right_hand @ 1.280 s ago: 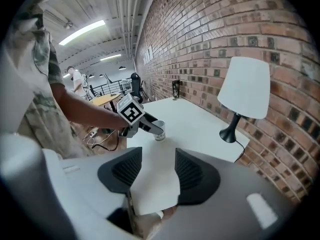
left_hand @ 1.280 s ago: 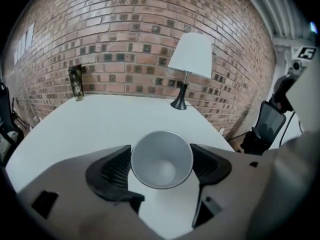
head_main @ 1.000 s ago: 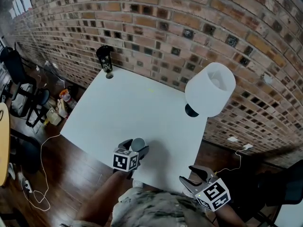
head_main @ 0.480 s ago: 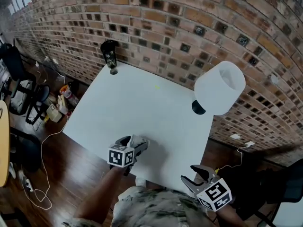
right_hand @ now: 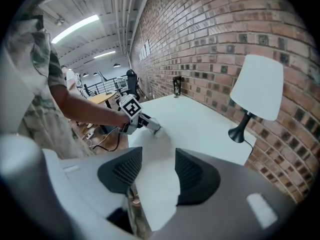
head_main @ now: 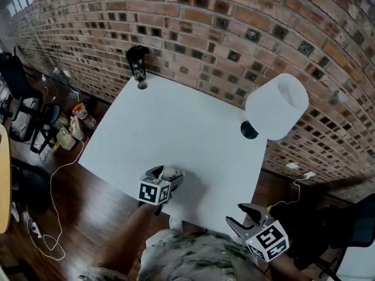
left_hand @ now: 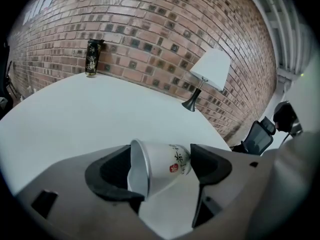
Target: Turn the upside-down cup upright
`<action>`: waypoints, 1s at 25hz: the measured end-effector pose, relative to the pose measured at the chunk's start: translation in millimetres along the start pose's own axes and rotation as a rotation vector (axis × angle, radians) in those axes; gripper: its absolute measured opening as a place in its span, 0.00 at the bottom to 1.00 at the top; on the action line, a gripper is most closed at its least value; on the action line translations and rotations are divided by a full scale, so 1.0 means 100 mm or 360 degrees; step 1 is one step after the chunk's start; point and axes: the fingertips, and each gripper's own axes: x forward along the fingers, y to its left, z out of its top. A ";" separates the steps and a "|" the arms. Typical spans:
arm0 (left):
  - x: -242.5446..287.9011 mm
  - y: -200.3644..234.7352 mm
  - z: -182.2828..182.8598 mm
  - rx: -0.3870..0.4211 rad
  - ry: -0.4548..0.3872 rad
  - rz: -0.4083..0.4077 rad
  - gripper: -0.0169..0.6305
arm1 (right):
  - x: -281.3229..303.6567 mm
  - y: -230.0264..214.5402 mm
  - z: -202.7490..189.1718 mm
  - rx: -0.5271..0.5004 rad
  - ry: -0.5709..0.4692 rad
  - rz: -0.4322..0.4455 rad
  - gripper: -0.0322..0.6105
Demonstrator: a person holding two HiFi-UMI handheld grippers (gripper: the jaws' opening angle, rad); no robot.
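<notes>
- Cup (left_hand: pixel 162 165) is lying tipped sideways, mouth facing left, over the table (head_main: pixel 176 116) near its front edge; the turn looks roughly half done, and standing it upright is remaining.
- Left gripper (head_main: pixel 169 174) is clamping the cup between its pads, pointing downward.
- Right gripper (head_main: pixel 245 215) is hovering off the table's corner, jaws gaping, carrying nothing.

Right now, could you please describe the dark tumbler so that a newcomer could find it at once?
Start from the large white table against the red brick wall. At its far left corner, beside the wall, stands a tall black cylindrical tumbler with a pale pattern. It alone is dark all over; the white-shaded lamp stands at the other far corner.
</notes>
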 end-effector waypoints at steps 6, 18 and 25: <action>0.00 0.00 0.01 0.0030 -0.0007 0.0005 0.61 | 0.00 0.03 -0.01 0.0005 0.0000 -0.0021 0.37; -0.14 -0.06 0.26 0.0612 0.0018 0.0144 0.67 | -0.02 0.03 0.01 0.0029 -0.0034 -0.0040 0.37; -0.01 -0.28 -0.09 0.1710 0.0638 0.0038 0.67 | 0.01 -0.07 -0.01 0.0033 -0.0014 -0.0049 0.37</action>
